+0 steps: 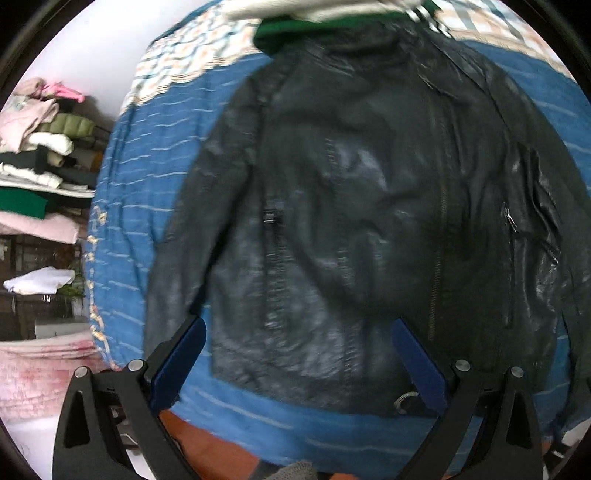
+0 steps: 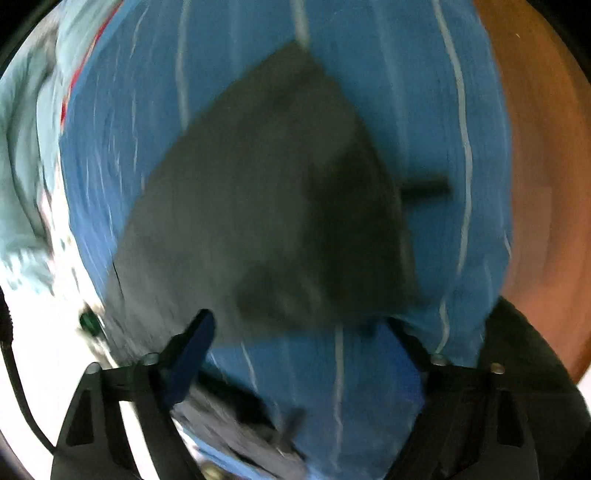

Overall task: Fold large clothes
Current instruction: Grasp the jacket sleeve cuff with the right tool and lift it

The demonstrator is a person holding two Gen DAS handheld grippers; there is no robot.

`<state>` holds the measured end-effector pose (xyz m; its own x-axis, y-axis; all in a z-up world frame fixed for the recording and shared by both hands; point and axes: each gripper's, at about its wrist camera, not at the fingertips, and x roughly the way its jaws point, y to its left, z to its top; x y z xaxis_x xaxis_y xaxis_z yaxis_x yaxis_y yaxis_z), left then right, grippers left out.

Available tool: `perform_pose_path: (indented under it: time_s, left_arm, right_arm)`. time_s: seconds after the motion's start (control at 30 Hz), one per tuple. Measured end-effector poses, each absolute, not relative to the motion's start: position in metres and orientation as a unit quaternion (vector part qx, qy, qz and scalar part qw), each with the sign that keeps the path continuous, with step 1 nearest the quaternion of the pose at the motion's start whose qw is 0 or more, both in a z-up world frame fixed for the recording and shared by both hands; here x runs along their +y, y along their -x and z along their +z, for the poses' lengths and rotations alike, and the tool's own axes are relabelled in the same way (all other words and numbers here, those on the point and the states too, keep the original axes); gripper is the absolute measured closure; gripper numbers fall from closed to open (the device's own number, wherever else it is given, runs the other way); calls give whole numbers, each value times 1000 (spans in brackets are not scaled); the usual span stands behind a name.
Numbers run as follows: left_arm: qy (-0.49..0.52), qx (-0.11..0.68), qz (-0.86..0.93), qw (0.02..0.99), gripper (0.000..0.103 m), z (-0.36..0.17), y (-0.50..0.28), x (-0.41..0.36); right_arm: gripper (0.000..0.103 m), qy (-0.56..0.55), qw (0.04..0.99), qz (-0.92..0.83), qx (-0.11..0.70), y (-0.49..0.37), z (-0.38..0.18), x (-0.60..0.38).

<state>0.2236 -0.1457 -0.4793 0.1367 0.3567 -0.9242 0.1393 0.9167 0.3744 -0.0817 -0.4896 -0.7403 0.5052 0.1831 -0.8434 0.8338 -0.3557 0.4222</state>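
Note:
A black leather jacket (image 1: 369,206) lies spread front-up on a blue striped bedspread (image 1: 147,192), collar far, hem near, with both sleeves lying along its sides. My left gripper (image 1: 299,332) is open and empty, hovering over the jacket's hem. In the blurred right wrist view, a dark part of the jacket (image 2: 258,206) lies on the bedspread (image 2: 424,110). My right gripper (image 2: 299,328) is open and empty just above its near edge.
A green and white garment (image 1: 317,18) lies beyond the collar. Shelves with stacked folded clothes (image 1: 40,147) stand at the left. Orange-brown floor (image 2: 546,166) shows past the bed edge at the right. A pale garment (image 2: 26,147) lies at the left.

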Motion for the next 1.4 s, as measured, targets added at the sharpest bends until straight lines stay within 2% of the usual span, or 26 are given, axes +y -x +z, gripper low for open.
perform_pose_path:
  time_s: [0.07, 0.13, 0.17, 0.27, 0.37, 0.43, 0.47, 0.57, 0.67, 0.8, 1.07, 1.13, 1.17, 1.2, 1.4]
  left_arm:
    - [-193, 652, 64, 730, 0, -488, -225, -156]
    - [-192, 650, 50, 733, 0, -492, -225, -165]
    - [-191, 649, 45, 735, 0, -493, -225, -169]
    - [-185, 642, 21, 744, 0, -496, -226, -179]
    - [-186, 639, 6, 746, 0, -505, -229, -185]
    - [-187, 643, 4, 743, 0, -518, -230, -187]
    - [-188, 648, 4, 738, 0, -526, -230, -187]
    - [-185, 655, 6, 732, 0, -541, -229, -185]
    - [-190, 651, 8, 735, 0, -550, -233, -185]
    - [-193, 642, 8, 742, 0, -553, -239, -187]
    - [-194, 621, 4, 759, 0, -543, -255, -196]
    - [-192, 616, 4, 764, 0, -538, -258, -197]
    - [-190, 614, 4, 766, 0, -536, -259, -197]
    - [-187, 611, 5, 769, 0, -532, -261, -195]
    - [-160, 608, 25, 777, 0, -517, -273, -164]
  right_arm:
    - [39, -742, 454, -372, 324, 85, -737, -493]
    - [59, -729, 473, -379, 318, 88, -728, -496]
    - [75, -723, 488, -378, 311, 88, -722, -497]
    - [80, -701, 538, -368, 289, 84, -690, -508]
    - [79, -678, 583, -341, 291, 72, -682, -519]
    - [65, -695, 569, -323, 298, 76, -700, -519]
    - [49, -706, 565, -314, 290, 80, -710, -519]
    - [45, -735, 558, -299, 242, 83, -738, -505]
    - [32, -742, 569, -300, 191, 84, -744, -503]
    - [34, -734, 608, -272, 130, 71, -741, -514]
    - [35, -707, 639, -281, 109, 44, -747, -532]
    - [61, -692, 648, -296, 118, 35, -738, -537]
    - [86, -690, 647, -299, 124, 30, -735, -541]
    - [91, -686, 649, -303, 127, 28, -730, -545]
    - [96, -623, 709, -301, 138, -14, -644, -573]
